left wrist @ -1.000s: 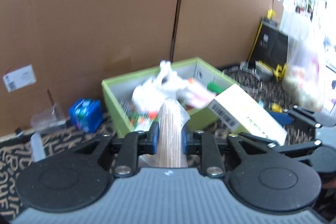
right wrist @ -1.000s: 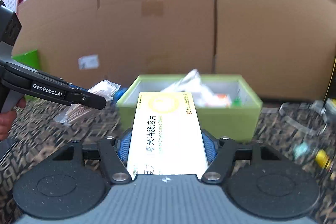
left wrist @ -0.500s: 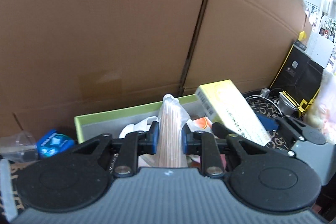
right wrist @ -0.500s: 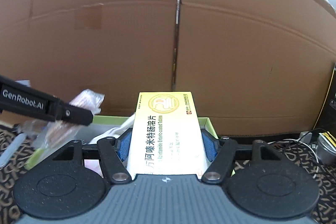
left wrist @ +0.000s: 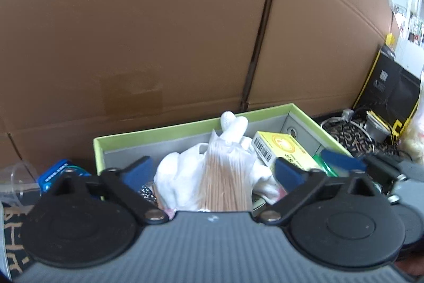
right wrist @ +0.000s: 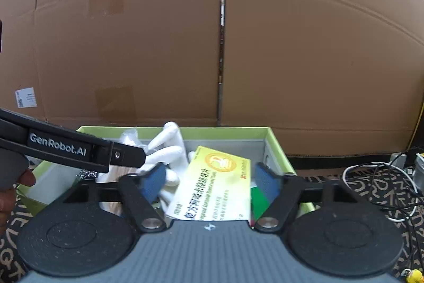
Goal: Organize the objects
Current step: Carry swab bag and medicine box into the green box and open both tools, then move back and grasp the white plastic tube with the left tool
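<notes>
A lime-green box (left wrist: 185, 127) (right wrist: 225, 130) stands against the cardboard wall, filled with a white plastic bag (left wrist: 233, 126) (right wrist: 169, 142) and other items. My left gripper (left wrist: 213, 166) hangs over it with jaws opening wide; the bag of toothpicks (left wrist: 225, 182) lies loose between them on the white bag, untouched by the pads. My right gripper (right wrist: 210, 177) has its jaws closing. The yellow medicine box (right wrist: 220, 184) (left wrist: 286, 153) lies tilted in the green box between them, clear of both pads. In the right wrist view, one of the left gripper's fingers (right wrist: 79, 150) crosses the frame.
A tall cardboard wall (left wrist: 159, 31) rises right behind the box. A blue packet (left wrist: 57, 171) and a clear plastic container (left wrist: 16, 177) sit to its left. Cables (right wrist: 376, 177) and a black-and-yellow box (left wrist: 389, 89) lie to the right on patterned cloth (right wrist: 344, 184).
Both grippers moved in over the green box. The left jaws sprang apart and let go of the toothpick bag. The yellow box slipped from the right pads and tilted down into the box.
</notes>
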`<state>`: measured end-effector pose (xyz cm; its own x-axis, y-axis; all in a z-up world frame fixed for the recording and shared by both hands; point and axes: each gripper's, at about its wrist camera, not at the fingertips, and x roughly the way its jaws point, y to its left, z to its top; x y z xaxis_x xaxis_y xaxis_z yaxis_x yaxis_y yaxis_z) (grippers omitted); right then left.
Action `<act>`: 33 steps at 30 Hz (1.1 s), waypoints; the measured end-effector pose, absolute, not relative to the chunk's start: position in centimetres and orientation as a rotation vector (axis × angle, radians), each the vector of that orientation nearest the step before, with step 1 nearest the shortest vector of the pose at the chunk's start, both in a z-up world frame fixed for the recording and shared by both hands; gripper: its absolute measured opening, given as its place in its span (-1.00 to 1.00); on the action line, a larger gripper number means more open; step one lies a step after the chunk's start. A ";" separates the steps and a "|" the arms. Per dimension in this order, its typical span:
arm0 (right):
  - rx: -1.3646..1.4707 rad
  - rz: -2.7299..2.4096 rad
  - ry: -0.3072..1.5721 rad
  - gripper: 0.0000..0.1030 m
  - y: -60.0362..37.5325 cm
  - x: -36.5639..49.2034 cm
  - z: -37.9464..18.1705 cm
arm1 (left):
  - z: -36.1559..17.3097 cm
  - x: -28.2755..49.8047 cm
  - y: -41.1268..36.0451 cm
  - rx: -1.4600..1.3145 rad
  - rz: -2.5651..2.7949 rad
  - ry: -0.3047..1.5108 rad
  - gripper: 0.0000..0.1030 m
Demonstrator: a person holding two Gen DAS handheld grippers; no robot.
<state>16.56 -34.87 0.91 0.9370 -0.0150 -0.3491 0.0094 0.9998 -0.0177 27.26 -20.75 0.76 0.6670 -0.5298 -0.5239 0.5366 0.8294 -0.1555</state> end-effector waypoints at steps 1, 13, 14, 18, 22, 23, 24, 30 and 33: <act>-0.018 -0.014 0.378 0.16 -34.3 17.9 1.0 | 0.9 27.0 -20.5 0.003 -0.601 0.581 1.00; -0.058 0.003 0.333 0.61 -31.4 13.1 2.9 | 3.5 20.1 -13.7 -0.032 -0.558 0.561 1.00; -0.061 0.010 0.329 0.67 -31.0 12.2 3.0 | 3.4 19.2 -12.7 -0.037 -0.543 0.560 1.00; -0.039 0.046 0.355 0.79 -29.1 9.5 2.4 | 3.1 16.2 -9.0 -0.048 -0.486 0.566 1.00; -0.012 0.093 0.407 0.82 -27.1 8.0 0.8 | 2.0 14.0 -6.1 -0.041 -0.432 0.611 1.00; -0.011 0.104 0.421 0.83 -26.5 7.6 0.4 | 1.7 13.5 -5.4 -0.046 -0.420 0.627 1.00; -0.010 0.117 0.435 0.83 -25.9 7.4 0.0 | 1.2 13.1 -4.9 -0.053 -0.413 0.643 1.00; 0.011 0.175 0.506 0.83 -22.6 6.5 -1.8 | -1.2 11.7 -1.8 -0.097 -0.347 0.696 1.00; 0.001 0.176 0.528 0.83 -21.4 6.4 -2.4 | -1.8 11.6 -0.6 -0.110 -0.312 0.709 1.00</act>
